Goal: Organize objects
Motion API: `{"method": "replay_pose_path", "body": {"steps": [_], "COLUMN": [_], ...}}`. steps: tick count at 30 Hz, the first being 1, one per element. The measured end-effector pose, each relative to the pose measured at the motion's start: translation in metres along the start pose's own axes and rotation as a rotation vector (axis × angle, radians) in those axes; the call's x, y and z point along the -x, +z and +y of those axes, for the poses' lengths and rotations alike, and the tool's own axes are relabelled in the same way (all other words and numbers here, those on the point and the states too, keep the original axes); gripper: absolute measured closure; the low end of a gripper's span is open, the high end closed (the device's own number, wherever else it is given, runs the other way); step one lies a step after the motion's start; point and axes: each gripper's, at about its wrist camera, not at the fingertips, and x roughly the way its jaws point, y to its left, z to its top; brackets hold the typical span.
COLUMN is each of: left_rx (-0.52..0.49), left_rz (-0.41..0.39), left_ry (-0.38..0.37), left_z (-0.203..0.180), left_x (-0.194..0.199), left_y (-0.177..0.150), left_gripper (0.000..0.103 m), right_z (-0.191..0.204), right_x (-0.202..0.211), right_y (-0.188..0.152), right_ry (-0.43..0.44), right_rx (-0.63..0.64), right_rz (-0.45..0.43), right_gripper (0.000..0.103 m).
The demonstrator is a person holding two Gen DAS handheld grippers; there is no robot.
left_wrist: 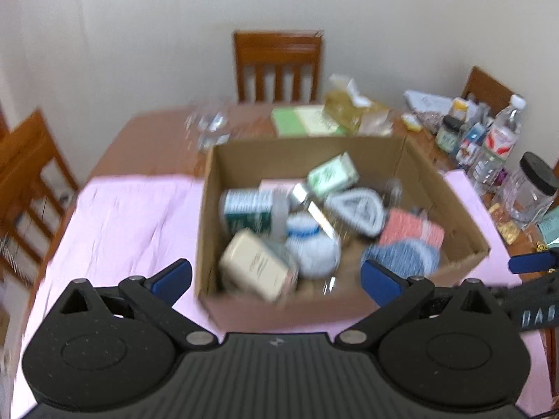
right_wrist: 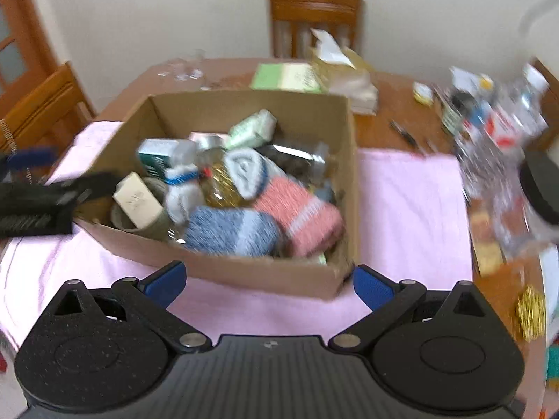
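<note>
A cardboard box stands open on a pink cloth spread over a wooden table, filled with a jumble of household things. Both views are blurred. Inside the box lie a blue sock and a pink sock side by side at the near right, a grey-and-white sock behind them, a cream box at the near left, a green-and-white carton farther back, and a pale green packet propped toward the far wall; smaller items among them are too smeared to name. The left gripper hangs over the near edge of the box with its blue-padded fingers spread wide and nothing between them. The right gripper hovers just short of the box's near right corner, its fingers likewise released and empty. On the bare table to the right of the cloth stand a glass jar with a black lid, a water bottle and a cluster of small containers. A green booklet and a yellow tissue box lie beyond the box, and wooden chairs ring the table.
</note>
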Motion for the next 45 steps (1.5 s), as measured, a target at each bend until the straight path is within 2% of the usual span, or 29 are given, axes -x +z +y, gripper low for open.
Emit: {"method": "replay_pose_path", "body": {"steps": [4, 8, 24, 45], "left_rx": [0.036, 0.014, -0.002, 0.005], "left_rz": [0.048, 0.068, 0.081, 0.104], "left_ry": [0.029, 0.046, 0.044, 0.05], "left_z": [0.005, 0.005, 0.001, -0.007], "left_x": [0.008, 0.017, 0.032, 0.029], "left_y": [-0.012, -0.015, 0.001, 0.004], "left_gripper": [0.001, 0.001, 0.001, 0.001], "right_z": [-0.001, 0.008, 0.032, 0.022], "right_x": [0.003, 0.009, 0.039, 0.038], "right_y": [-0.011, -0.014, 0.001, 0.002], "right_ry": [-0.023, -0.061, -0.093, -0.093], "right_rx": [-0.08, -0.069, -0.045, -0.066], "right_rz": [0.013, 0.021, 0.003, 0.011], "right_gripper": [0.0, 0.0, 0.0, 0.0]}}
